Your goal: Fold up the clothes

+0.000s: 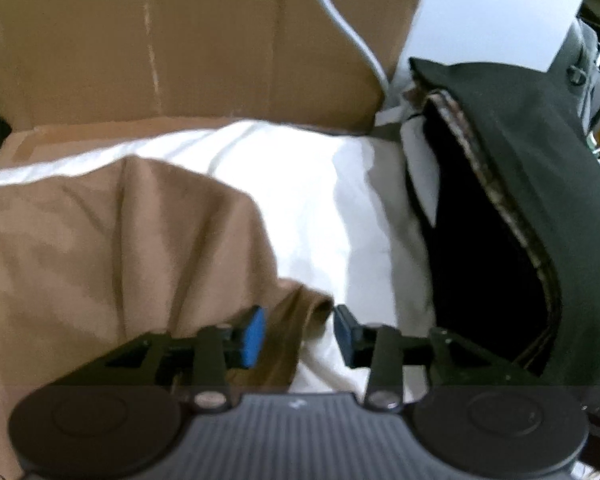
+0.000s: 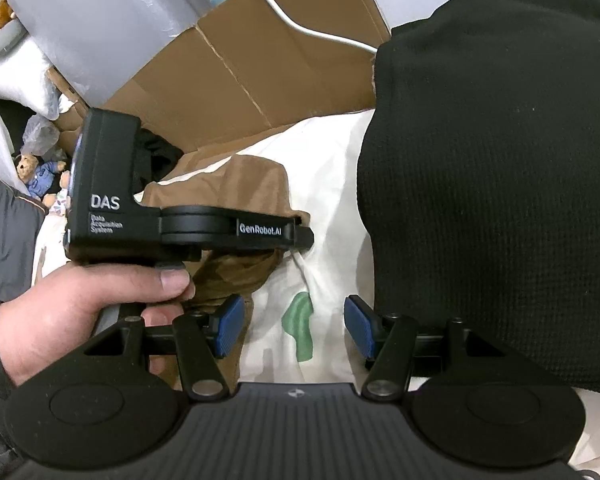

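Observation:
A tan-brown garment (image 1: 100, 248) lies rumpled on a white sheet (image 1: 320, 200). My left gripper (image 1: 300, 324) is open, and a folded edge of the brown cloth lies between its blue pads without being pinched. In the right wrist view the same brown garment (image 2: 256, 184) sits under the left gripper (image 2: 304, 236), which a hand (image 2: 80, 312) holds. My right gripper (image 2: 294, 324) is open over the white sheet (image 2: 328, 200), above a green print, with nothing between its fingers. A black knit garment (image 2: 480, 180) lies just right of it.
A dark jacket (image 1: 540, 160) with a patterned inner edge lies at the right. Flattened cardboard (image 1: 180, 40) stands behind the sheet, and a white cable (image 1: 352, 36) runs across it. A grey drum (image 2: 100, 12) and stuffed toys (image 2: 40, 176) crowd the far left.

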